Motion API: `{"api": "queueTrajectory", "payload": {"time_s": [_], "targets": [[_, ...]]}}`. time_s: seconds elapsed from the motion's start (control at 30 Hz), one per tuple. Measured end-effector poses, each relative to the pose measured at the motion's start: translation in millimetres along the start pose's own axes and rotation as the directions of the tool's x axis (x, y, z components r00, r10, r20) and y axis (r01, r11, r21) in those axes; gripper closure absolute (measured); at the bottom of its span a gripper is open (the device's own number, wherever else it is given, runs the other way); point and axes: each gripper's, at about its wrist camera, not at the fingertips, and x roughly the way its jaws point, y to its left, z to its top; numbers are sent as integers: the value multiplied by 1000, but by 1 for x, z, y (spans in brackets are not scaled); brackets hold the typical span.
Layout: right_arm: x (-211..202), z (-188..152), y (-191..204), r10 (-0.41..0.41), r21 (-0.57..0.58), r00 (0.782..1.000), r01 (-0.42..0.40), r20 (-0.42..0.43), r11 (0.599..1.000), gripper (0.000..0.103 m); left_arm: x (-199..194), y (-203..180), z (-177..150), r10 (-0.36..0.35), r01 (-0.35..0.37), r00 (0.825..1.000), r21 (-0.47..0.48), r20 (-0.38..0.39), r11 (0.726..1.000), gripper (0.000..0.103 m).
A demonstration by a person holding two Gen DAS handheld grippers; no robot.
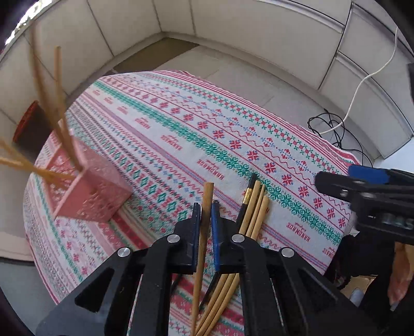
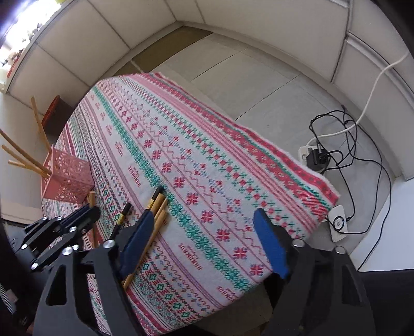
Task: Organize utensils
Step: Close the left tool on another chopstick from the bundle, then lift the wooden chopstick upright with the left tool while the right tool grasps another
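My left gripper (image 1: 206, 206) clamps one bamboo chopstick (image 1: 204, 227). Loose chopsticks (image 1: 254, 209) lie bundled on the cloth — others stand tilted in the pink perforated holder (image 1: 88, 196).

Pale panelled walls (image 2: 233, 20) meet a grey floor (image 2: 258, 85) strewn with black cables (image 2: 346, 144) beside a patterned tablecloth (image 2: 181, 155).

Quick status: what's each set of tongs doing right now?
Left tongs: shut on a wooden chopstick.
Right tongs: open, holding nothing, above the chopsticks on the cloth.

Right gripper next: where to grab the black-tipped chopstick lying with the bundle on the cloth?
Grip the black-tipped chopstick at its black far end, which juts past the bamboo chopsticks beside it. Come from above, jaws across the shaft, one finger on its open left side; it lies flat on the tablecloth.
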Motion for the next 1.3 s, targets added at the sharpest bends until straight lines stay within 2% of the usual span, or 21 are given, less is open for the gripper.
{"api": "queueTrajectory", "payload": {"time_s": [0.07, 0.2, 0.37, 0.47, 0.6, 0.83, 1.17, 1.3], "targets": [[11, -2, 21, -25, -47, 1000, 24, -12, 999, 64, -17, 7, -11, 19, -18, 999, -38, 33, 999, 97], [26, -7, 43, -19, -62, 999, 17, -36, 998, 75, -55, 32, -37, 27, -15, 995, -121, 99, 993, 97], [45, -14, 54, -11, -43, 994, 6, -109, 999, 92, -66, 46, -51, 32, -11, 992, -169, 123, 986, 97], [55, -16, 54, -2, -13, 988, 0, -151, 1000, 93, -69, 53, -55, 27, -3, 991, -185, 130, 983, 97], [61, -12, 58, 22, 18, 986, -19, -165, 1000, 93, -75, 56, -58, 27, 2, 989, -194, 148, 981, 97], [70, -11, 61, -18, 24, 983, 23, -181, 999, 93, -74, 61, -61, 39, -9, 990, -213, 138, 977, 97], [78, -5, 65, -96, 5, 983, 98, -154, 995, 87, -72, 58, -61, 52, -24, 990, -210, 131, 977, 97], [78, -5, 63, -63, 21, 989, 67, -133, 998, 92, -74, 58, -65, 67, -36, 988, -224, 136, 974, 97]]}}
